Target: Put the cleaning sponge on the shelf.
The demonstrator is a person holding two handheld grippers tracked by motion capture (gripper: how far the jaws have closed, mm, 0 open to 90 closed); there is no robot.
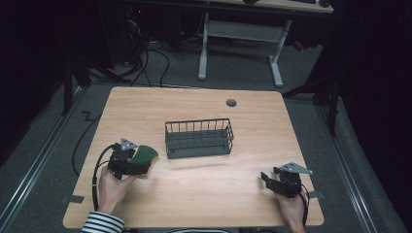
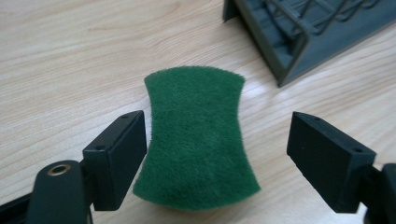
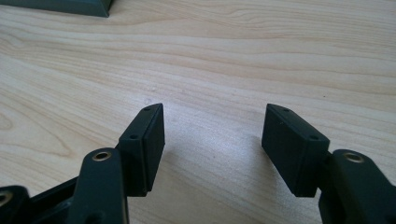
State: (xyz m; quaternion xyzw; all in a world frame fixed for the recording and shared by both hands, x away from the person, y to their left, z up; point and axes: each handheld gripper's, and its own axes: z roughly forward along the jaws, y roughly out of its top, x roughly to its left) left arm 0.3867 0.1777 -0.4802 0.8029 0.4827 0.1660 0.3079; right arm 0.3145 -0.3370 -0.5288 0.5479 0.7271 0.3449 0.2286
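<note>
Near the left front of the wooden desk (image 1: 194, 194), a green scouring pad (image 2: 198, 140), waisted at its middle, lying flat on the wood between the jaws of the left gripper (image 2: 217, 154). Jaws spread wide: one pad just beside or brushing the sponge's edge, the other well clear of it, so no grip on it. From the high view, the same green pad (image 1: 145, 154) poking out beyond the left gripper (image 1: 141, 162), held in a hand with a striped sleeve (image 1: 103, 223) behind it. Just beyond and to the right, near the desk's middle, a dark grey wire basket (image 1: 198, 138), upright, apart from the sponge; its corner (image 2: 299, 42) visible past the pad in the left gripper view. Over at the right front of the desk, the right gripper (image 3: 212, 140) low over bare wood, jaws parted with nothing between them; seen from above (image 1: 268, 178) well apart from basket and pad.
</note>
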